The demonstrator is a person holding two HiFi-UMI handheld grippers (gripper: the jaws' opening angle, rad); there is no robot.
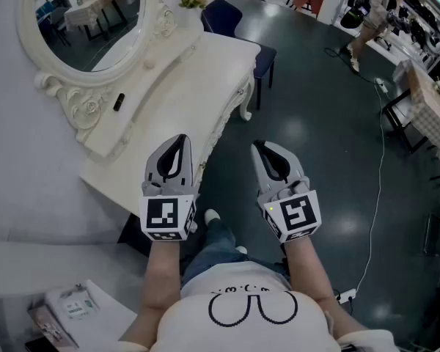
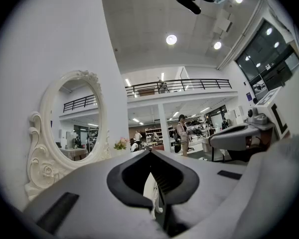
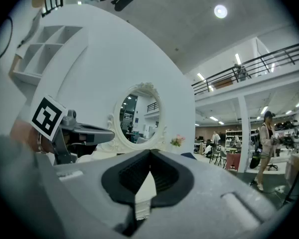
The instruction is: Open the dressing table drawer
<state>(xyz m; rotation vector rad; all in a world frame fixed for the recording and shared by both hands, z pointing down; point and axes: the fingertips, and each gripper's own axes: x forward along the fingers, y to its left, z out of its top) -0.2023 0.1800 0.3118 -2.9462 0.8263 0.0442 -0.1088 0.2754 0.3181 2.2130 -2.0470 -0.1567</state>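
My left gripper [image 1: 180,141] and right gripper [image 1: 259,147] are closed and empty. I'm only approaching, and the drawer [image 1: 215,132] lies just ahead of the left one, so next I open its jaws on the handle.

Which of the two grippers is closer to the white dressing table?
The left gripper: its tip is at the front edge of the dressing table, while the right gripper hangs over the dark floor.

White dressing table [image 1: 194,79]; drawer [image 1: 221,123] shut, front-facing.
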